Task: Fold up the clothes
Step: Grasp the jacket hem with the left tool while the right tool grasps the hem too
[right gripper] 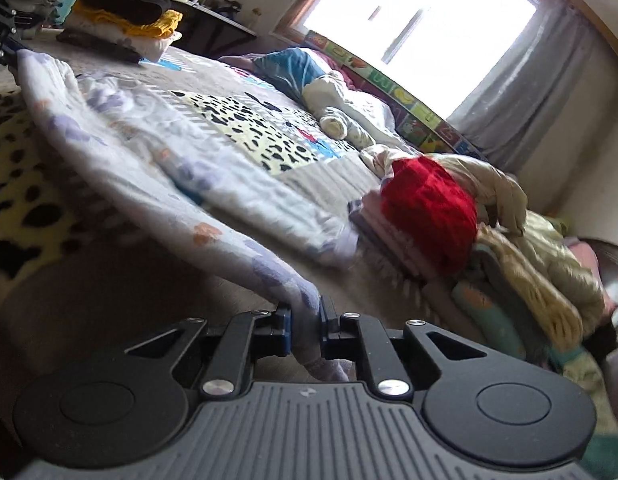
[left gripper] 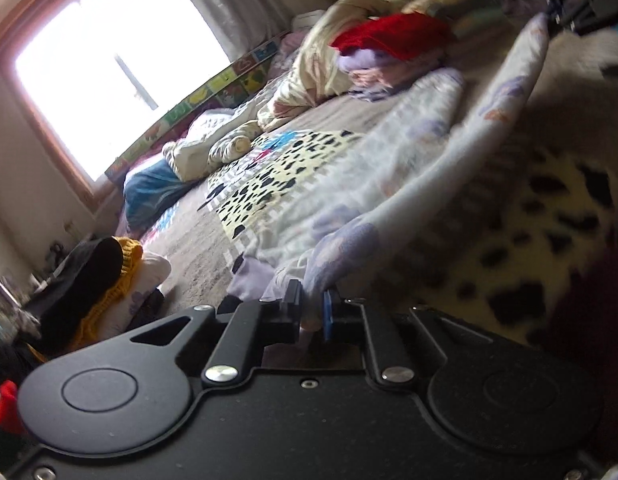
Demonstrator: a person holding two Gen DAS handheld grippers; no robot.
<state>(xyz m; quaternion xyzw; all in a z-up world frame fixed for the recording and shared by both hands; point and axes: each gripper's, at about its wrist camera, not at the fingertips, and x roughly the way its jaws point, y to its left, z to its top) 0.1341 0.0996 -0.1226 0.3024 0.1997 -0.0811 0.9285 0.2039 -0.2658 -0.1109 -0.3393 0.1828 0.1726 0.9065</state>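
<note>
A white garment with purple and orange flower print (left gripper: pixel 389 184) hangs stretched between my two grippers above the bed. My left gripper (left gripper: pixel 311 300) is shut on one corner of it. My right gripper (right gripper: pixel 305 312) is shut on the opposite corner; the cloth (right gripper: pixel 149 152) runs from it up to the left gripper (right gripper: pixel 9 46) at the far left. In the left wrist view the right gripper (left gripper: pixel 565 12) shows at the top right, holding the far end. The rest of the garment sags onto the bedspread.
The bed has a spotted patchwork cover (left gripper: pixel 285 176). A pile with a red garment (right gripper: pixel 429 216) and cream quilts (right gripper: pixel 529 280) lies on one side. A stack of folded clothes with a yellow knit (right gripper: pixel 129 24) stands at the other. Pillows (right gripper: pixel 349 116) and a window (right gripper: pixel 421 12) are behind.
</note>
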